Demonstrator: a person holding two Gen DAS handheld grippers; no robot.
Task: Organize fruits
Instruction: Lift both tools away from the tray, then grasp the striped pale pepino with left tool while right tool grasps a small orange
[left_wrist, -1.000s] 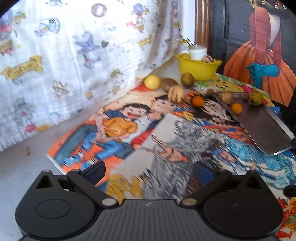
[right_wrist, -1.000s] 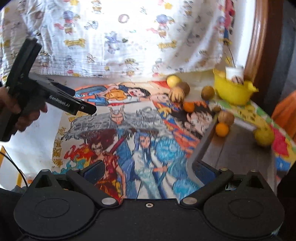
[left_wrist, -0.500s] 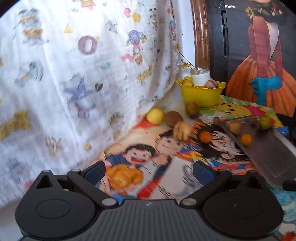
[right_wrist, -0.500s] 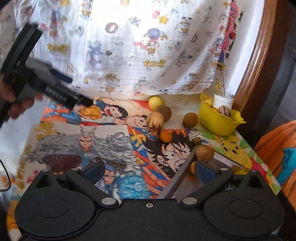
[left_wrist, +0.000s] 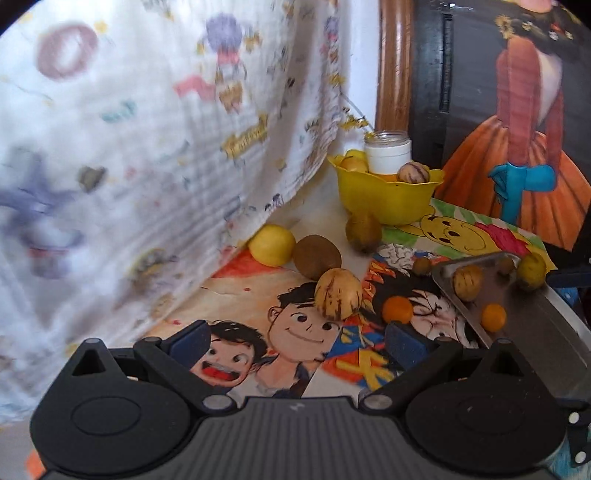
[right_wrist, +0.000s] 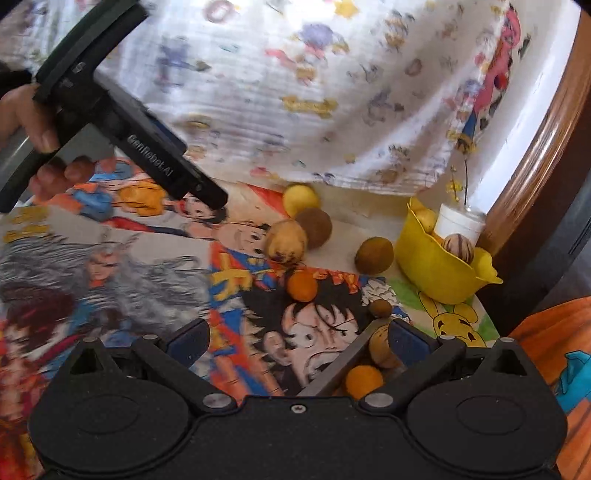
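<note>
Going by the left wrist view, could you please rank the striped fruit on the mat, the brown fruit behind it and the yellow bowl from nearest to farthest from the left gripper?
From the left gripper:
1. Striped fruit, just ahead, slightly right.
2. Brown fruit, behind it.
3. Yellow bowl, far back, right.

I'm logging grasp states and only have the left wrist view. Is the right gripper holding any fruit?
Observer: No. The right gripper is open, with nothing between its fingers.
Operator: Where is it relative to the tray?
Observer: It points across the tray rim. One finger partly covers a striped fruit in the tray, and an orange fruit lies just beside that one.
Operator: How does the left gripper look from outside?
Observer: A hand holds it. The left gripper hangs over the poster, tip short of the pale fruit.
</note>
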